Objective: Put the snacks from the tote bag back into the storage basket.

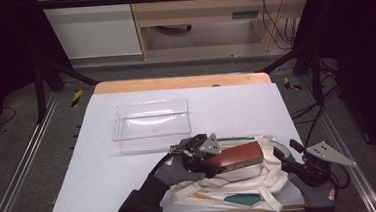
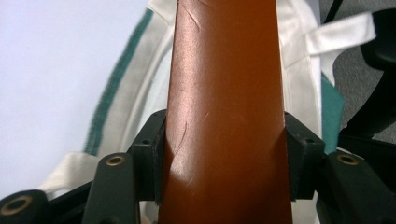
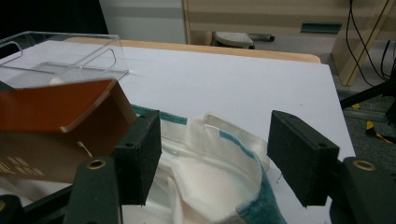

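A brown box (image 1: 237,155) is held flat above a white cloth bag with green trim (image 1: 241,185) near the table's front right. My left gripper (image 1: 211,160) is shut on the box's near end; in the left gripper view both pads press the sides of the brown box (image 2: 226,116). My right gripper (image 1: 283,155) stands open at the bag's right side. In the right gripper view its pads (image 3: 140,156) straddle the rim of the bag (image 3: 219,163), with the box (image 3: 60,126) just to their left.
A clear plastic tray (image 1: 152,123) sits empty at mid-table, behind the bag. The white table cover (image 1: 105,172) has free room on the left and at the back. Black frame posts and cables stand beyond the table's edges.
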`<action>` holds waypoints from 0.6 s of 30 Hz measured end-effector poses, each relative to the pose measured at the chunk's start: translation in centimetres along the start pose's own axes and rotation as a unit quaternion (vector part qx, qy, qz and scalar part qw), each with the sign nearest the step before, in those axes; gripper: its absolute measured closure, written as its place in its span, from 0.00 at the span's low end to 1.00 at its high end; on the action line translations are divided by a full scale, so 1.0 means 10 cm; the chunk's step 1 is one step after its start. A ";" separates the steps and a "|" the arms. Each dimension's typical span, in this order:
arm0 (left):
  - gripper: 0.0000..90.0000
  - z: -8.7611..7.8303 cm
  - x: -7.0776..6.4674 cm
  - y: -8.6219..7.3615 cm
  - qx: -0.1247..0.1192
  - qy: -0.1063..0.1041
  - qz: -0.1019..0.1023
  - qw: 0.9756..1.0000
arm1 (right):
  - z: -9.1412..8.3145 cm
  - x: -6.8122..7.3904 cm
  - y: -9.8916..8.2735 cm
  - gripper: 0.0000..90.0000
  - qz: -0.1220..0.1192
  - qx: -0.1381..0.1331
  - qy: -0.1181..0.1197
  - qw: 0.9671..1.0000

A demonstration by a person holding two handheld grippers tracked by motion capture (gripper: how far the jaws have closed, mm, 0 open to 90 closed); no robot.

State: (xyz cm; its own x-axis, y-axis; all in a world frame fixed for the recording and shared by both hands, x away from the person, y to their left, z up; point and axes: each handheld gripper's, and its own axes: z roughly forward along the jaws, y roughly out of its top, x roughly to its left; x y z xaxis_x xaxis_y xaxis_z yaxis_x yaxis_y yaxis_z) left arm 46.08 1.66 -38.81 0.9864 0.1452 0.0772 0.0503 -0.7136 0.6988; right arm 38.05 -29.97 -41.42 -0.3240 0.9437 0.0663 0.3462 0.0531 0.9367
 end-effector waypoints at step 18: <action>0.48 -0.50 0.02 -0.10 -0.013 0.019 -0.008 1.000 | 0.03 0.07 0.01 0.32 -0.011 -0.002 0.003 1.000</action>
State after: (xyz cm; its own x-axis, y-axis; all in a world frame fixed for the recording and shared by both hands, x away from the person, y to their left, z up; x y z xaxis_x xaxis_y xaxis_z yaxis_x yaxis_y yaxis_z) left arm 45.46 5.81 -35.91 0.9789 0.1824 0.0926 0.0611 -0.6926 0.7187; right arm 38.13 -29.20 -41.34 -0.3367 0.9404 0.0474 0.3352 0.0727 0.9393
